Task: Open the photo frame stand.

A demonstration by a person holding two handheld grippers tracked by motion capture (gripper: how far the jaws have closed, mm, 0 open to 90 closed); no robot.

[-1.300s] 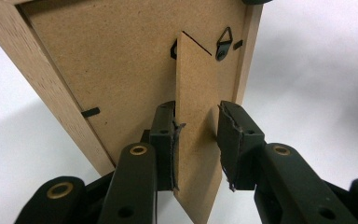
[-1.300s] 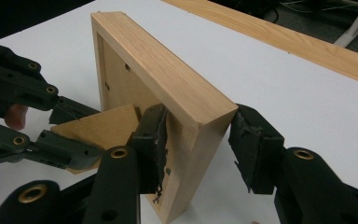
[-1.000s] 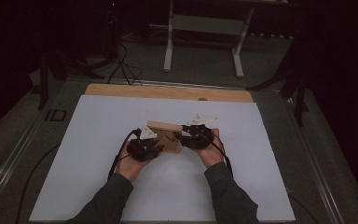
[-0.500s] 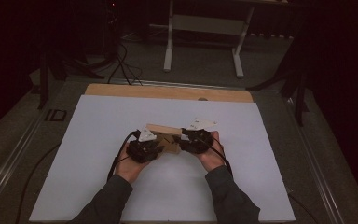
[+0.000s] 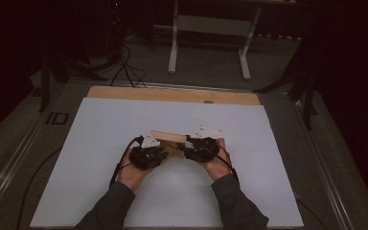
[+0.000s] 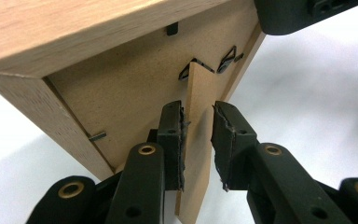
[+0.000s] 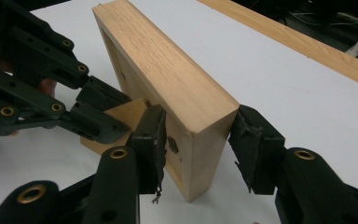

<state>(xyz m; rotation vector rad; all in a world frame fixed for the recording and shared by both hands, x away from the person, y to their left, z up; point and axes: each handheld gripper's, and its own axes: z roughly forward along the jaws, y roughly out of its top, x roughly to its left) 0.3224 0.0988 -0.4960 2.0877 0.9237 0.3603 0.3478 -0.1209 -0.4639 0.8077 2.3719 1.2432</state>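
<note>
A light wooden picture frame (image 5: 170,136) stands on edge on the white table sheet (image 5: 100,124), between both hands. My right gripper (image 7: 199,114) is shut on one end of the frame (image 7: 163,65), one pad on the back and one on the front. My left gripper (image 6: 198,109) straddles the thin fibreboard stand (image 6: 198,88) that swings out from the frame's back panel (image 6: 121,84). Its jaws have just been closing. One pad lies against the stand and a sliver of gap shows at the other. In the right gripper view the left gripper (image 7: 123,116) reaches in from the left.
A wooden strip (image 5: 172,94) runs along the table's far edge. Beyond it, white stand legs (image 5: 172,48) and cables (image 5: 124,67) are on the dark floor. Metal rails (image 5: 14,158) flank the table.
The right hand and its end of the frame have eased slightly toward the person. The left hand has stayed put.
</note>
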